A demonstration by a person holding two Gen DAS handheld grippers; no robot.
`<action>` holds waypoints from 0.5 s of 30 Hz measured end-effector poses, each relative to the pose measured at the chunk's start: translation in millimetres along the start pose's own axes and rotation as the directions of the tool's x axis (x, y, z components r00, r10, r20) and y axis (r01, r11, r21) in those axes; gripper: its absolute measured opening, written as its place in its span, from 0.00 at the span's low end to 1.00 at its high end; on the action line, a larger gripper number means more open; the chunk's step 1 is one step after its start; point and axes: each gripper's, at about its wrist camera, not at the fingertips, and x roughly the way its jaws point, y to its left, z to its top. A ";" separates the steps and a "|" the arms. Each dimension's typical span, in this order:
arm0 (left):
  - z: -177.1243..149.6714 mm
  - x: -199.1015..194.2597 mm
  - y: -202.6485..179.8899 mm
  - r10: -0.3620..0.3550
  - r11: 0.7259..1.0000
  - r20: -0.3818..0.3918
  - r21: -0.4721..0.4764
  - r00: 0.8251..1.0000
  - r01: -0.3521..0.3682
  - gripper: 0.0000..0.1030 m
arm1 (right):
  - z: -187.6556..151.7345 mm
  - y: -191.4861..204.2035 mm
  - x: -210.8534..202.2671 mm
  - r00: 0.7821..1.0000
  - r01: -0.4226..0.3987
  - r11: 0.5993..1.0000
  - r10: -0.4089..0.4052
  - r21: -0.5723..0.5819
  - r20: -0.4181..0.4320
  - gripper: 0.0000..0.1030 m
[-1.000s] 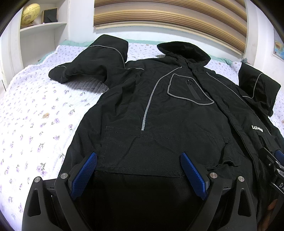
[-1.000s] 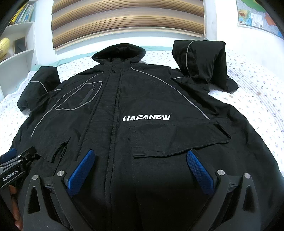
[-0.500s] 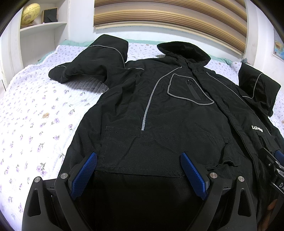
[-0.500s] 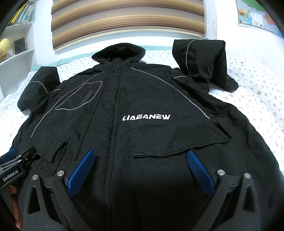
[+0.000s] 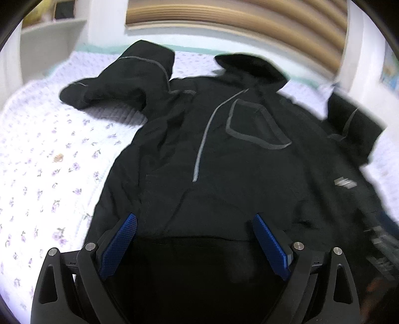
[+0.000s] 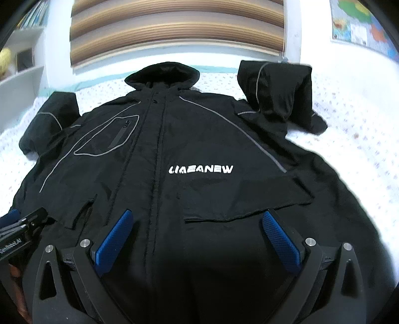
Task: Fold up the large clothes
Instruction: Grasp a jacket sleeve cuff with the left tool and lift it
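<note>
A large black jacket (image 6: 199, 154) lay spread face up on the bed (image 5: 49, 159), its hood (image 6: 162, 74) toward the striped headboard (image 6: 174, 25) and its hem toward the cameras. White capitals on the chest read roughly "LIAEANEW" (image 6: 201, 170); the middle letters were stylised and not certain. In the blurred left wrist view the same print (image 5: 345, 183) showed only as a pale smear, unreadable. Grey piping ran down both shoulders and outlined a zipped chest pocket (image 6: 109, 139). Both sleeves were bent back on themselves near the shoulders, one (image 6: 279, 92) on the logo side and one (image 6: 47, 119) on the pocket side.

The left tool (image 5: 195, 239) was spread wide above the lower front of the jacket, blue pads (image 5: 119, 244) well apart and nothing between them. The right tool (image 6: 199, 236) was likewise wide, over the hem below a flapped pocket (image 6: 247, 204), gripping nothing. At the lower left edge of the right wrist view the left tool's body carried white lettering (image 6: 10, 245), partly cut off, ending in "Robot.AI".

The bedsheet was white with small purple flowers. A map poster (image 6: 359, 22) hung on the wall; its text was too small to read.
</note>
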 end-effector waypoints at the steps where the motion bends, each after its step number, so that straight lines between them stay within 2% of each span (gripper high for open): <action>1: 8.6 -17.0 8.4 -0.066 0.998 0.014 -0.019 0.998 0.066 0.91 | 5.1 5.1 -11.7 1.000 -0.021 1.000 0.021 -0.013 0.013 1.00; 4: 39.3 -59.3 34.8 -0.121 0.992 0.046 -0.037 0.992 0.123 0.92 | 28.3 22.3 -44.2 0.985 -0.167 0.986 0.167 -0.021 0.037 1.00; 5: 59.0 -77.1 49.0 -0.097 0.995 0.070 -0.015 0.993 0.098 0.92 | 42.6 33.6 -55.2 0.971 -0.237 0.971 0.237 -0.019 0.030 0.96; 6: 65.8 -86.9 58.3 -0.100 0.994 0.095 -0.026 0.990 0.103 0.92 | 53.3 42.8 -60.8 0.959 -0.284 0.959 0.284 -0.019 0.020 0.93; 8: 97.9 -105.7 86.2 -0.037 0.999 0.139 -0.011 0.990 0.039 0.92 | 75.6 65.0 -69.5 0.935 -0.354 0.935 0.354 -0.028 0.016 0.91; 9: 110.7 -106.7 78.6 0.026 0.999 0.166 0.040 0.986 -0.033 0.92 | 86.4 77.4 -71.6 0.927 -0.374 0.927 0.375 -0.035 0.027 0.91; 10: 116.2 -115.4 89.1 0.036 0.999 0.217 0.028 0.976 -0.043 0.92 | 95.4 89.1 -70.5 0.921 -0.385 0.922 0.386 -0.042 0.041 0.91; 11: 135.1 -116.9 108.0 0.056 0.998 0.233 0.016 0.971 -0.061 0.92 | 101.3 98.2 -68.0 0.918 -0.390 0.920 0.392 -0.048 0.056 0.91; 14: 164.7 -104.3 159.6 0.050 0.997 0.200 -0.070 0.978 -0.036 0.92 | 113.0 124.6 -41.2 0.905 -0.408 0.911 0.411 -0.057 0.108 0.91; 15: 177.3 -89.0 184.8 0.012 0.993 0.175 -0.121 0.985 0.010 0.92 | 114.1 131.4 -27.6 0.908 -0.398 0.915 0.402 -0.060 0.119 0.91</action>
